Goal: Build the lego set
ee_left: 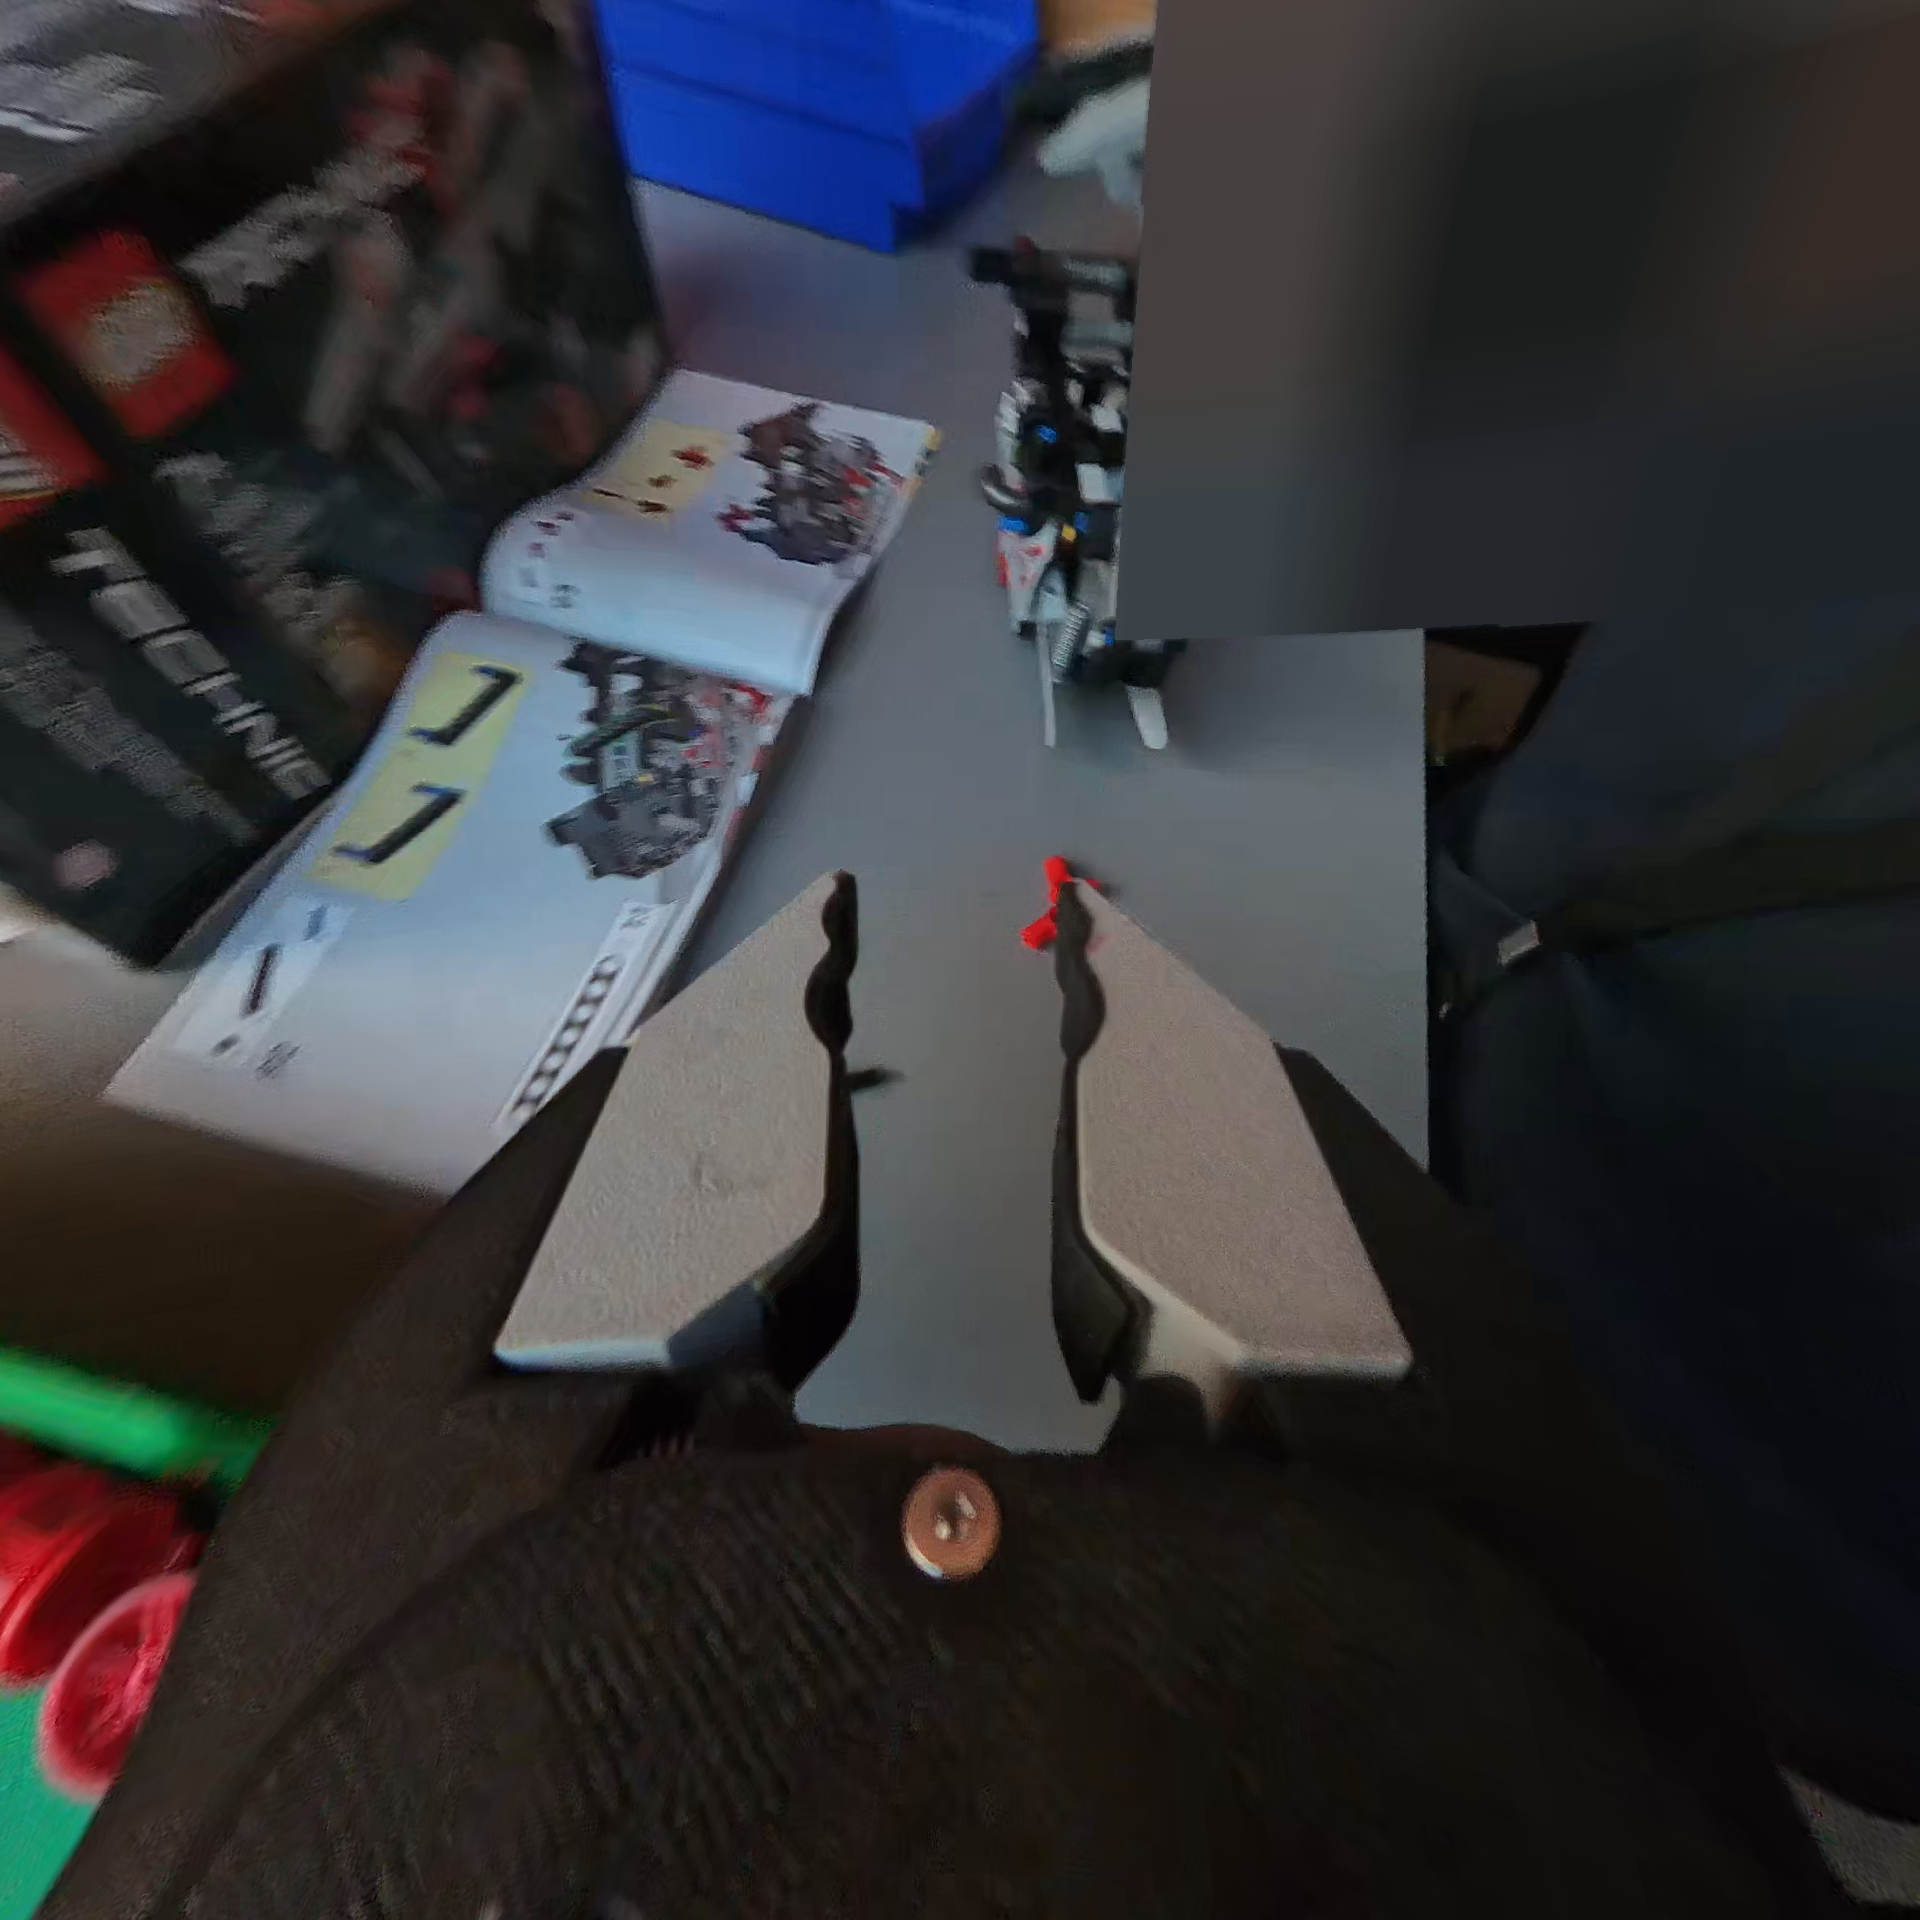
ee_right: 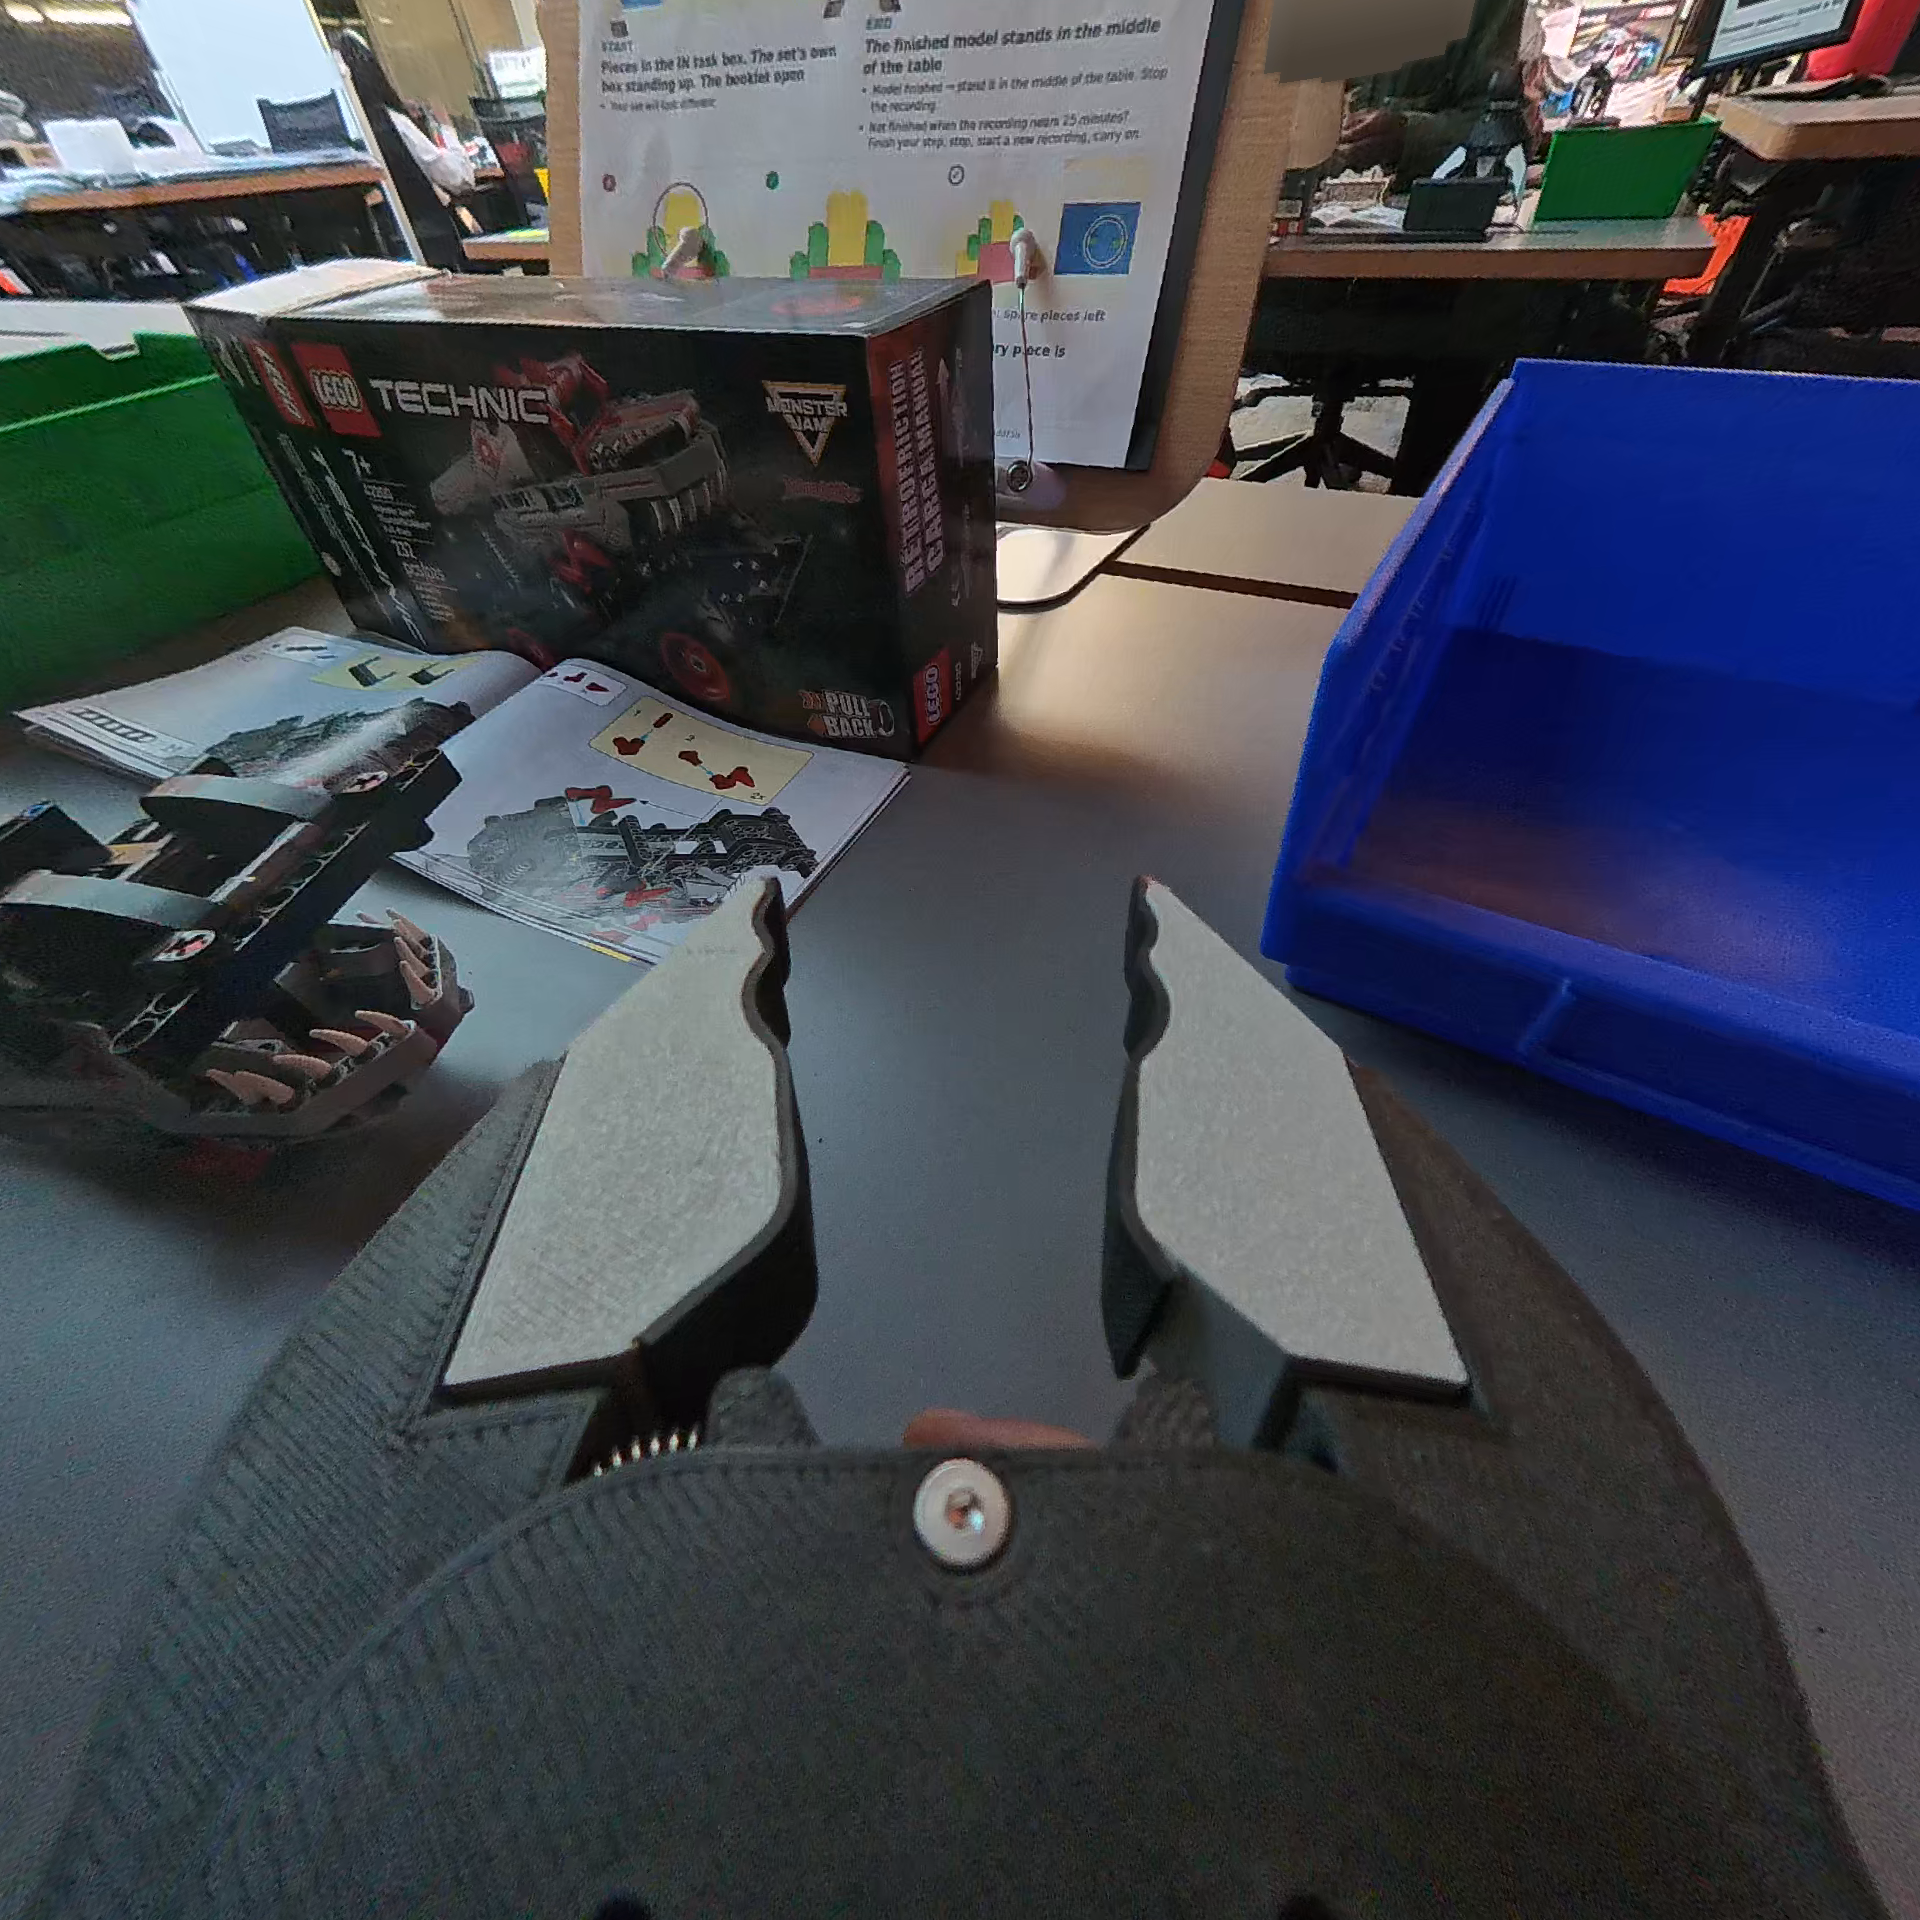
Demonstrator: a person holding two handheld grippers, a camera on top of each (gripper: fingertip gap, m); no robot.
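In the left wrist view my left gripper (ee_left: 954, 894) is open and empty above the grey table (ee_left: 935, 727). A small red lego piece (ee_left: 1051, 906) lies on the table right at its right fingertip, partly hidden by it. A tiny dark piece (ee_left: 871, 1078) lies by the left finger. The partly built black, white and red lego model (ee_left: 1060, 468) stands farther ahead, half hidden by a blurred patch. In the right wrist view my right gripper (ee_right: 956, 904) is open and empty above the table, with the model (ee_right: 218, 956) lying at the left.
The open instruction booklet (ee_left: 582, 727) (ee_right: 582, 769) lies left of the model. The black set box (ee_right: 623, 499) stands behind it. A blue bin (ee_right: 1621, 790) (ee_left: 821, 104) is on the right, a green bin (ee_right: 114, 499) on the left, red wheels (ee_left: 94, 1642) in it. One gripper's finger ends stand about 40 cm off the other's. The left tips stand about 10 cm off the tiny dark piece (ee_left: 871, 1078).
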